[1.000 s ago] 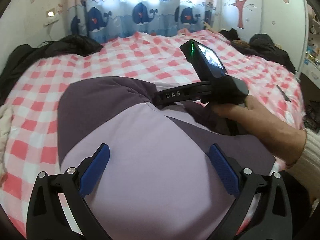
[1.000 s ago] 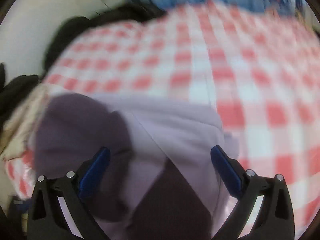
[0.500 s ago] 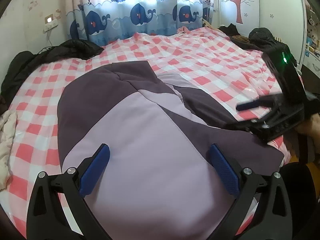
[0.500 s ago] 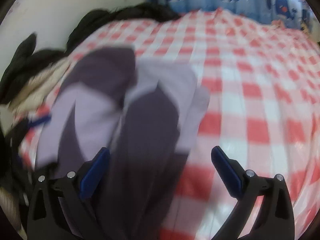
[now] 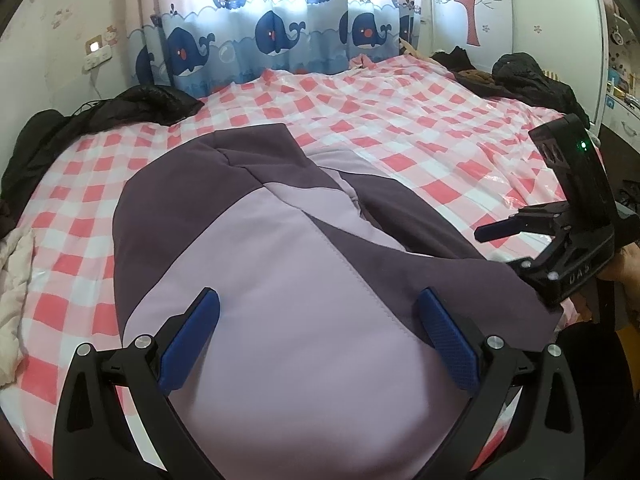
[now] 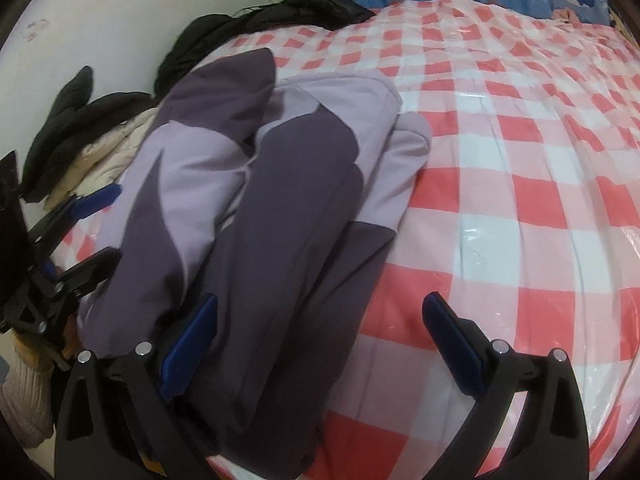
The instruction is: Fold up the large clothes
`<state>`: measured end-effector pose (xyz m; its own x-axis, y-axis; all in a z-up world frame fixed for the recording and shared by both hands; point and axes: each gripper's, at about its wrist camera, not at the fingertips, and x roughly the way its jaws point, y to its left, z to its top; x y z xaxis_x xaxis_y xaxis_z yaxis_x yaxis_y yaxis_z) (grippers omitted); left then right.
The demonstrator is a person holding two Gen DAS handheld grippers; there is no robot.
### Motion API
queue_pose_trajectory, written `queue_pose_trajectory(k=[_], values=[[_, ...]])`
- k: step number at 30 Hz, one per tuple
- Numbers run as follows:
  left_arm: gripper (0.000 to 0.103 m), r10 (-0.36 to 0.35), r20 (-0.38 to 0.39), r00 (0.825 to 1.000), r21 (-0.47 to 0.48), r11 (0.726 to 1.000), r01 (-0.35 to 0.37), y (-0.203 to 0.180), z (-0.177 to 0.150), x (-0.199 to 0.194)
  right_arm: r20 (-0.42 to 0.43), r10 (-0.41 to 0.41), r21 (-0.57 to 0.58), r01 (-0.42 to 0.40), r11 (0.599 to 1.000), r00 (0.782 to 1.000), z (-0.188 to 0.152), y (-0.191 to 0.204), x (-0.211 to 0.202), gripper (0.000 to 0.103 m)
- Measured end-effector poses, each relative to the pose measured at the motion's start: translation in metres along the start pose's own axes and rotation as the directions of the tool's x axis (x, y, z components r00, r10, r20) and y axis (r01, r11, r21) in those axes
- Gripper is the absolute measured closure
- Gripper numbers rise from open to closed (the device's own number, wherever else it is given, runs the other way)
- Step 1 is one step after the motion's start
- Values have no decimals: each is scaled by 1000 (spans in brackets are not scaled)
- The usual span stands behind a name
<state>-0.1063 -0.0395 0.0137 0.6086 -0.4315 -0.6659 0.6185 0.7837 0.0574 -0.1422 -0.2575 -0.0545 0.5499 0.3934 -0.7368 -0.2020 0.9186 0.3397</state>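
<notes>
A large lilac and dark purple jacket [image 5: 280, 264] lies folded on the red-and-white checked bed [image 5: 400, 128]. It also shows in the right wrist view [image 6: 272, 200], with both sleeves laid lengthwise over the body. My left gripper [image 5: 318, 332] is open and empty, hovering over the jacket's near lilac part. My right gripper [image 6: 320, 340] is open and empty above the jacket's near dark edge and the sheet. The right gripper also shows at the right edge of the left wrist view [image 5: 560, 232], off the jacket. The left gripper shows at the left edge of the right wrist view [image 6: 72, 232].
Black garments [image 5: 132, 108] are heaped at the bed's far left, and more dark clothes [image 5: 528, 80] at the far right. A cream garment [image 5: 12, 280] lies at the left edge. Whale-print curtains [image 5: 280, 40] hang behind the bed.
My right gripper has let go of the jacket and pulled back to the bed's right side. The jacket's right part now lies folded flat. My left gripper has barely moved.
</notes>
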Motion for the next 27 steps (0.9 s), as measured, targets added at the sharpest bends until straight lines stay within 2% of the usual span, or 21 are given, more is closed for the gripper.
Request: queue_pose_trajectory(k=[4,7,11,13,14,16,17,20,21,23,24,25,26,27], values=[[8,-14,13,1000,6,1000,14,-3,1,-4,-7,39,-31,-39,999,999,-7,5,-5,6],[8,-45,28,999,4,999,45,-1,1,-8,-7,127,-66,-127,990,992,-9,17,-15,6],[8,-85,13,996,27,996,85,-8,0,-5,-6,159,-143,-158,977,987,-14,37,-30,6],[8,-30,-7,1000,103,994,30,-25,-6,6,-44,134,-155,-139,978,990,-19,39,-25,6],[8,-9,-4,1000,132,991,10,-32,-8,9,-93,82,-154,-96,983,992,-24,35,-16,6],[8,-1,0,1000,136,991,1,-35,-7,10,-128,-14,-172,-9,985,992,-27,29,-8,6],[8,-14,-2,1000,113,993,14,-30,-6,10,-119,-38,-161,18,987,992,-28,27,-10,6],[8,-28,5,1000,86,996,27,-24,-8,8,26,-137,-114,139,984,990,-27,33,-41,6],[8,-26,10,1000,84,996,25,-24,-9,7,90,-139,-83,146,986,986,-28,37,-53,6],[8,-22,11,1000,54,998,22,-21,-9,2,189,-43,-30,49,998,981,-33,49,-72,6],[8,-35,-5,999,6,999,35,-15,-7,-2,180,-69,-36,77,996,981,-36,55,-69,6],[8,-44,-14,999,-30,999,43,-12,-7,-6,136,-129,-48,137,989,982,-38,60,-56,6],[8,-52,-22,998,-119,992,49,-5,-9,-18,37,-172,-63,174,983,984,-43,60,-32,6],[8,-50,-33,998,-183,982,44,-1,-12,-28,-6,-173,-48,173,984,985,-47,53,-14,6]])
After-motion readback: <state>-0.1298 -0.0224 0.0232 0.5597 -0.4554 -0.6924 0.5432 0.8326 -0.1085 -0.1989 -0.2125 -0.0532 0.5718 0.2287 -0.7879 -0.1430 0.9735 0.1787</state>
